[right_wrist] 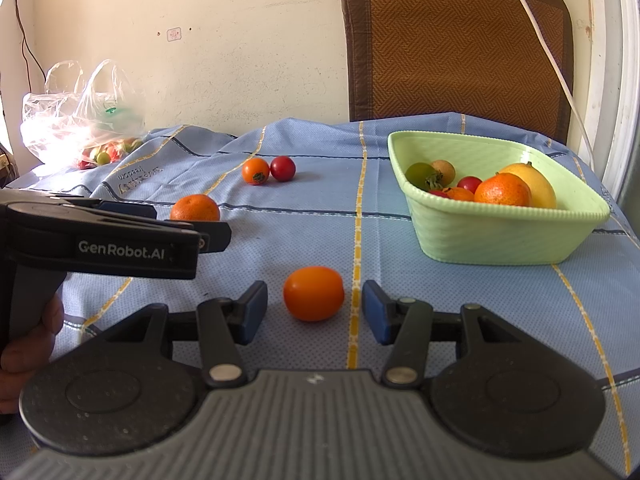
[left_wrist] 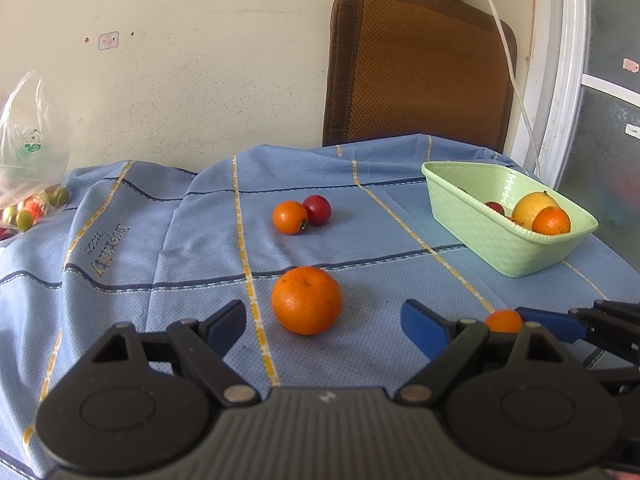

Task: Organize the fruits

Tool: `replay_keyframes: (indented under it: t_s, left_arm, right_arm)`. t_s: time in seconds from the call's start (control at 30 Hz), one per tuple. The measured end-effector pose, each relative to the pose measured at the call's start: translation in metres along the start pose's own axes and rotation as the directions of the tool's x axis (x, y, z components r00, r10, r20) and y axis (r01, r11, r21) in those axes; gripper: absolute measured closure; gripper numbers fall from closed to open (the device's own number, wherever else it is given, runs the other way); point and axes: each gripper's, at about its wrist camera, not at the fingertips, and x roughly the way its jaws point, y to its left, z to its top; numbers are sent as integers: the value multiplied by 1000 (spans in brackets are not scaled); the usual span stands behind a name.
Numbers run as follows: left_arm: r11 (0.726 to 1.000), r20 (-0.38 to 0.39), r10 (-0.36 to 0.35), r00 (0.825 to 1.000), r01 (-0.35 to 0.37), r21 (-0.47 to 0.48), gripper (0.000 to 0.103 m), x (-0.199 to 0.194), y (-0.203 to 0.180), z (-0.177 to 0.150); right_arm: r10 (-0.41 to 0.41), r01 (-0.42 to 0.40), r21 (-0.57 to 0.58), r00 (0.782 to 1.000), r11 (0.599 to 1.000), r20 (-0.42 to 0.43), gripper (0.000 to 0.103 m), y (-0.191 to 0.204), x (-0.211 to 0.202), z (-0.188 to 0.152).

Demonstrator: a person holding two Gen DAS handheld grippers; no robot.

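A green basket at the right holds several fruits, among them a lemon and oranges. On the blue cloth lie a large orange, a small orange fruit, and further back a persimmon touching a red fruit. My left gripper is open, with the large orange just ahead between its fingers. My right gripper is open, its fingers on either side of the small orange fruit, not touching it.
A clear plastic bag with more small fruits lies at the back left. A brown chair back stands behind the table against the wall. A white cable hangs near the basket.
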Motion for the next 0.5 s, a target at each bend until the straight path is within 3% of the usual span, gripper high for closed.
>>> replay_keyframes:
  t_s: [0.1,0.23,0.5]
  left_arm:
    - [1000,-2,-20,1000,20,-20,15,0,4,1]
    - [992,-6,-103,995,102,-75,14,-3,20,2]
    - [997,7,-71,997,71,-12,15,1,18,10]
  right_arm:
    - [2,-2,0,1000,1000,0,48,-1,0,0]
    - [3,-3,4,1000,1000,2,48,-2,-1,0]
    - [34,-34,11,999,999,6,48,-6,-1,0]
